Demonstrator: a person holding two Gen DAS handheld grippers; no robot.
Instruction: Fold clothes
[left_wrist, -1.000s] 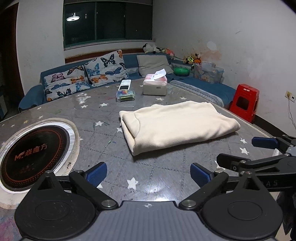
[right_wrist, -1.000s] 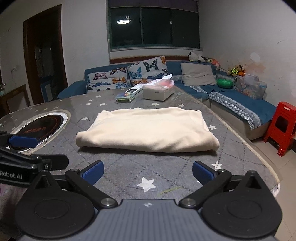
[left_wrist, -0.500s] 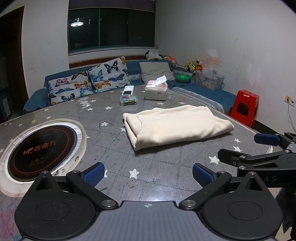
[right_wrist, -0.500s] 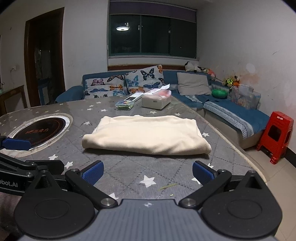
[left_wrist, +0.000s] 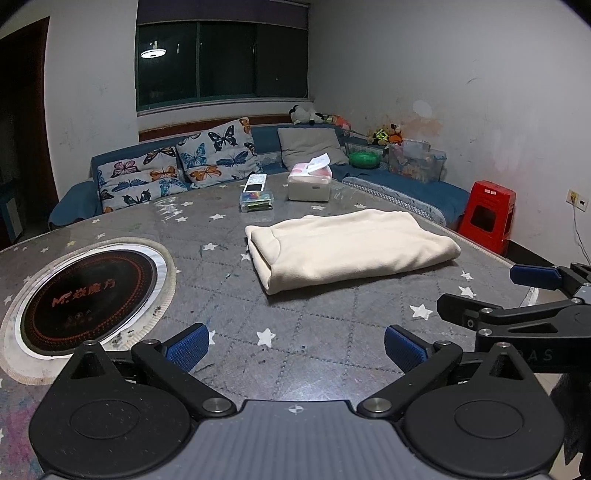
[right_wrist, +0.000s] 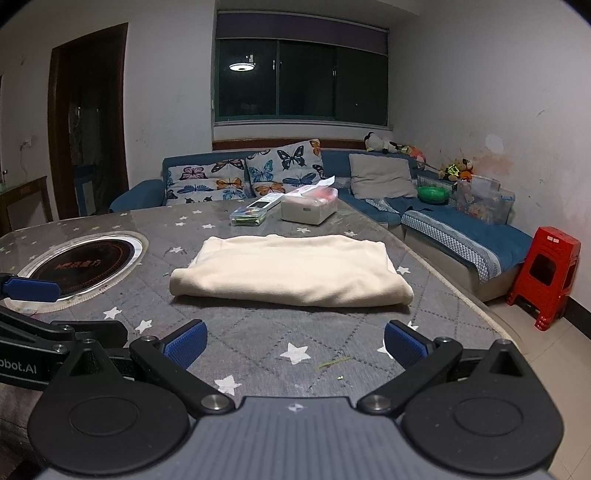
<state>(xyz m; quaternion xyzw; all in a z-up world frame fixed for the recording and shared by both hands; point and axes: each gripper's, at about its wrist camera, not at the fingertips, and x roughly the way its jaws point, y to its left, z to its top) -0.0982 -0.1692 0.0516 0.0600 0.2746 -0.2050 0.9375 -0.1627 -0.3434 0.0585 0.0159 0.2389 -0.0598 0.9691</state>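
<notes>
We see the star-patterned table (left_wrist: 314, 332) filling the lower half of each frame. At centre lies the cream garment (left_wrist: 351, 247), folded into a thick, soft rectangle, its long axis running left to right, rising slightly to the right in the left wrist view. Both our left gripper (left_wrist: 293, 345) and right gripper (right_wrist: 293, 343) are spread wide and empty, near the table's front edge.

You face a dark window (right_wrist: 301, 83) in the far white wall, a ceiling lamp (right_wrist: 242, 66) reflected in it. Below runs a blue corner sofa (right_wrist: 436, 218) with butterfly cushions (right_wrist: 282, 170). A red stool (right_wrist: 545, 275) stands right, a dark doorway (right_wrist: 88, 122) left.
</notes>
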